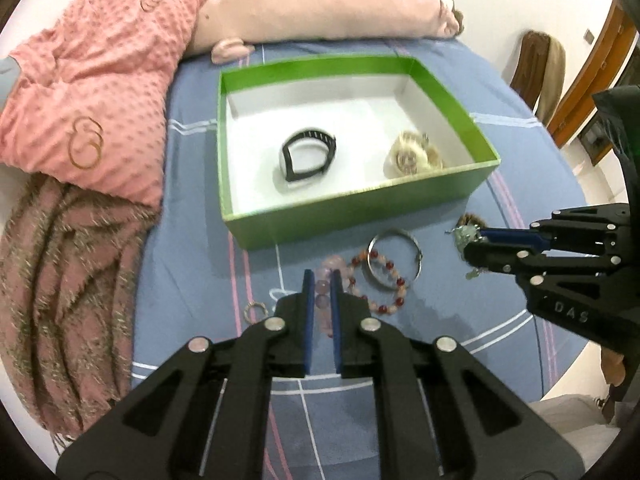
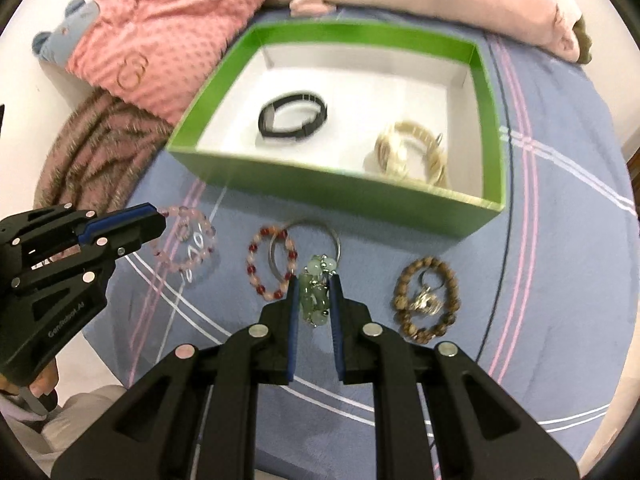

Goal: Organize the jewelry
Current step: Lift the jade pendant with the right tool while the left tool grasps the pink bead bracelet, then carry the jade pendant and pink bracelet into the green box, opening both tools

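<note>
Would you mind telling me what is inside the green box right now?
Inside the green box lie a black band and a cream coiled bracelet piece. The near wall hides the floor strip right behind it.

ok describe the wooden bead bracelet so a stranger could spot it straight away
Find the green box on the blue bedsheet, then the row of jewelry along its near wall. The wooden bead bracelet lies at the right end, the only brown one, with a silver charm inside its loop.

Home bedroom: bed [image 1: 500, 320], pillow [image 1: 320, 8].
</note>
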